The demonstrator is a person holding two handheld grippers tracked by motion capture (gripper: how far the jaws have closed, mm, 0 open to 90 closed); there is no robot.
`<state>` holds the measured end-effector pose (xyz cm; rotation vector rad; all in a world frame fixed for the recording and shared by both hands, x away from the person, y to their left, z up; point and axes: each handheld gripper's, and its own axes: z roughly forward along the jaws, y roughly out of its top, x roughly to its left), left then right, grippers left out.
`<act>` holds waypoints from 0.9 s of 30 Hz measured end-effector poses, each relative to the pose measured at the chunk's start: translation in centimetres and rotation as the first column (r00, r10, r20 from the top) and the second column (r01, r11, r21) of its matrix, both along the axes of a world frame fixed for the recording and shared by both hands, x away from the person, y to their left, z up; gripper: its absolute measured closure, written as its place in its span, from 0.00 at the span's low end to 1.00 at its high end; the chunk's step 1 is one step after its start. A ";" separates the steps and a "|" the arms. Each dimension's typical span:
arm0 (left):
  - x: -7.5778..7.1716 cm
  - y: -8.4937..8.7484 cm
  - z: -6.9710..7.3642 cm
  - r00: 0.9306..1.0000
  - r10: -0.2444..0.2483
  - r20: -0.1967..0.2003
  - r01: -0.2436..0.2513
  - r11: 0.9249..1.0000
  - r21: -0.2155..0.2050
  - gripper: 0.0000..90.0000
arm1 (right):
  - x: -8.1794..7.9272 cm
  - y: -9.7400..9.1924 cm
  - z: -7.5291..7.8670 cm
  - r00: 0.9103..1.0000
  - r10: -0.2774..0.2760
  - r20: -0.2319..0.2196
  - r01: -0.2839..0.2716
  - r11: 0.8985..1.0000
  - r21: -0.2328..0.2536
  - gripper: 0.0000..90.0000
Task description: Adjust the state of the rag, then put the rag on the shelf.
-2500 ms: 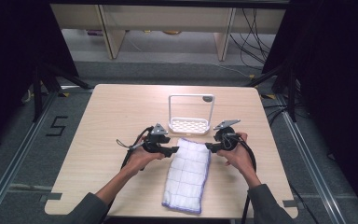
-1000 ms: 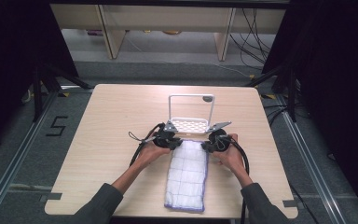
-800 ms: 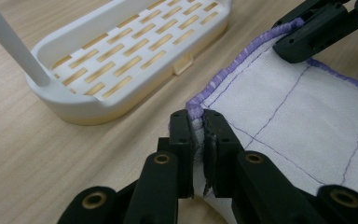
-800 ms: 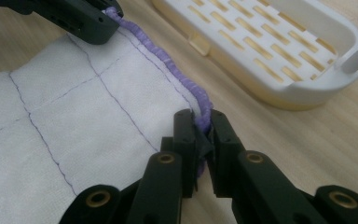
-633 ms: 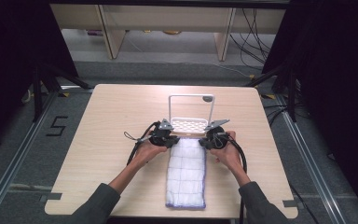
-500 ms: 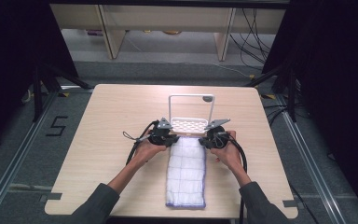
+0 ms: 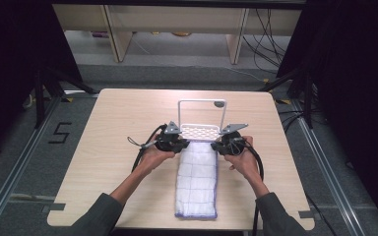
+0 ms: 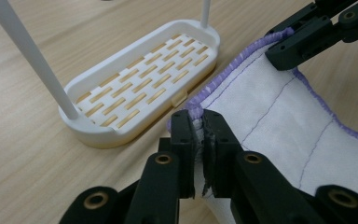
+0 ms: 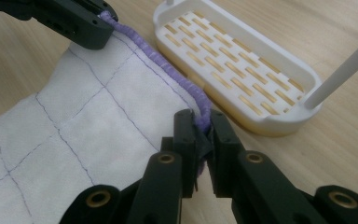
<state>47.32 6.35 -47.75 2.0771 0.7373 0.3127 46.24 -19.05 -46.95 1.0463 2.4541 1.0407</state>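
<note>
White quilted cloth with purple trim lies lengthwise at lower centre of the tabletop. I see the left claw clamped on its far left corner, the right claw clamped on the far right corner. Far edge sits just beside the white slotted rack.

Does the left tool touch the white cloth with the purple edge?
Touching. In the left gripper view, the left tool is shut on the far corner of the cloth, fabric pinched between both pads.

The cloth lies at lower centre on the table; the rack stands just above its top edge.
</note>
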 end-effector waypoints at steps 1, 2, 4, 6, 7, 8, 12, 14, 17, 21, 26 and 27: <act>-0.1 0.1 0.2 1.000 -0.003 0.002 0.003 1.000 0.000 0.92 | -0.1 0.0 0.2 1.000 0.011 -0.005 -0.011 1.000 -0.008 0.93; -0.2 0.1 0.4 1.000 -0.007 0.005 0.007 1.000 0.002 0.92 | -0.2 0.0 0.4 1.000 0.013 -0.005 -0.013 1.000 -0.006 0.93; -0.5 0.2 0.8 1.000 -0.007 0.016 0.007 1.000 -0.002 0.92 | -0.5 0.1 0.6 1.000 0.011 0.019 -0.011 1.000 0.011 0.93; -0.9 0.2 1.1 1.000 0.000 0.022 0.000 1.000 -0.025 0.92 | -0.7 0.0 1.0 0.999 0.021 0.038 -0.022 1.000 0.017 0.93; -0.9 0.3 1.4 1.000 -0.017 0.026 0.018 1.000 -0.009 0.92 | -0.8 0.0 1.2 0.998 0.023 0.051 -0.024 0.999 0.022 0.93; -1.2 0.3 1.6 0.999 -0.004 0.033 0.005 1.000 -0.019 0.92 | -1.0 -0.1 1.5 0.999 0.021 0.032 -0.021 1.000 0.023 0.93; -1.7 0.5 2.3 0.999 -0.006 0.047 0.007 1.000 -0.024 0.91 | -1.4 -0.3 2.4 0.997 0.046 0.062 -0.047 0.999 0.025 0.93; -1.9 0.6 2.7 0.999 -0.006 0.050 0.007 1.000 -0.030 0.91 | -1.7 -0.3 2.8 0.997 0.047 0.061 -0.049 0.998 0.026 0.93; -2.3 0.8 3.5 0.998 -0.018 0.067 0.020 0.999 -0.036 0.91 | -2.4 -0.3 3.4 0.997 0.044 0.064 -0.047 0.998 0.043 0.93; -2.8 0.9 4.3 0.996 -0.027 0.087 0.031 0.998 -0.046 0.91 | -2.9 -0.3 4.2 0.992 0.071 0.102 -0.075 0.997 0.036 0.93; -3.4 1.3 5.1 0.995 -0.028 0.096 0.033 0.998 -0.053 0.92 | -3.7 -0.3 5.1 0.992 0.066 0.109 -0.073 0.996 0.055 0.93; -3.5 1.3 5.3 0.995 -0.028 0.097 0.034 0.997 -0.062 0.92 | -3.8 -0.3 5.3 0.992 0.068 0.108 -0.074 0.996 0.054 0.93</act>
